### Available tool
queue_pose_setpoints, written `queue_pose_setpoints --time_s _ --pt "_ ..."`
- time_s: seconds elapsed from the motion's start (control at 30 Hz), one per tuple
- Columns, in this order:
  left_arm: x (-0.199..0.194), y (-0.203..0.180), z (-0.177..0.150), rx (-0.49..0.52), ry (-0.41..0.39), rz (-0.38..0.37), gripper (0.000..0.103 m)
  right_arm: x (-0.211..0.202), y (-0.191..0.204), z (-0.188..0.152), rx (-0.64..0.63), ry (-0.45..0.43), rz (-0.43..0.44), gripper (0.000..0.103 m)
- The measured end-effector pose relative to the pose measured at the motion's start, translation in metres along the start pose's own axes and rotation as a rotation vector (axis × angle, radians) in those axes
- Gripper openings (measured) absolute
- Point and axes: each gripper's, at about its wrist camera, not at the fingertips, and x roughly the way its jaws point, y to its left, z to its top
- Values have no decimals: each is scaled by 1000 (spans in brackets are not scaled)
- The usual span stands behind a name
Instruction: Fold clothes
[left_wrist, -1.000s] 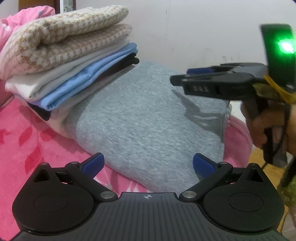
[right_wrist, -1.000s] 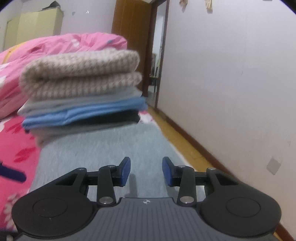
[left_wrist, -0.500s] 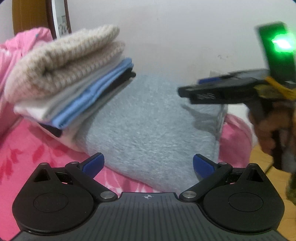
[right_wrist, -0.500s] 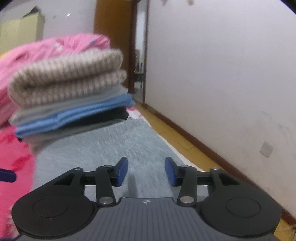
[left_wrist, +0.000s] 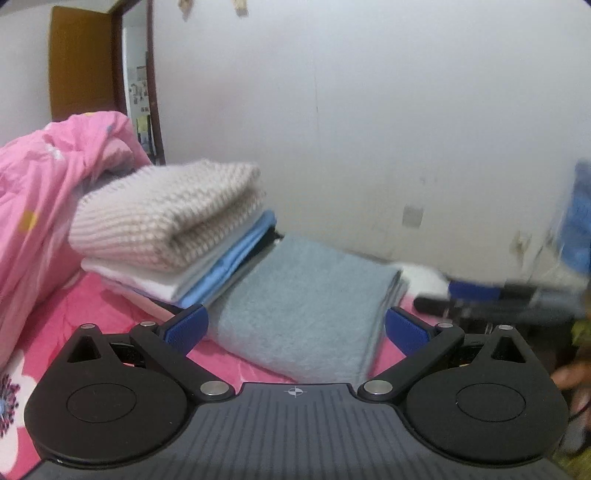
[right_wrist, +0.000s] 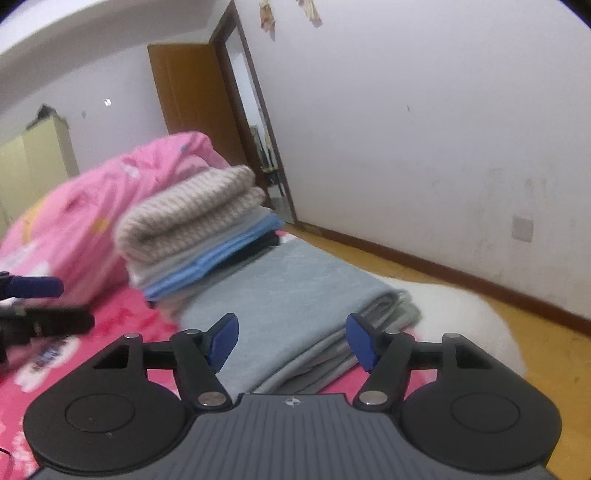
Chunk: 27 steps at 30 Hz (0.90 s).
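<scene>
A folded grey garment (left_wrist: 306, 295) (right_wrist: 291, 291) lies on the pink bedsheet (left_wrist: 92, 314) near the bed's edge. Behind it, partly resting on it, stands a stack of folded clothes (left_wrist: 173, 229) (right_wrist: 192, 236) with a beige knit piece on top, then white, blue and dark layers. My left gripper (left_wrist: 295, 328) is open, raised above and back from the grey garment, with nothing between its pads. My right gripper (right_wrist: 291, 339) has its jaws opening, empty, above the garment's near edge. In the left wrist view the right gripper (left_wrist: 498, 299) is a blur at the right.
A bunched pink quilt (right_wrist: 92, 206) fills the bed's left side. A white fluffy thing (right_wrist: 454, 314) lies beyond the bed's edge, over the wooden floor (right_wrist: 546, 347). The white wall (right_wrist: 424, 129) and an open brown door (right_wrist: 192, 110) stand behind.
Both grippers pulled back and up from the grey garment, so more of the room shows. The right jaws widened. The right gripper dropped lower and farther right in the left wrist view.
</scene>
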Motion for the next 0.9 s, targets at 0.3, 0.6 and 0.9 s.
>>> queue_pose_setpoints --time_s 0.3,0.6,0.9 --pt "-77 2 -15 -83 -83 19 103 -76 49 -18 17 -51 21 102" --pt "-95 1 -44 -144 -61 56 103 -111 85 -46 28 5 -78 103" --pt "-104 4 -59 -160 -38 80 103 -115 114 -61 1 62 -187 103"
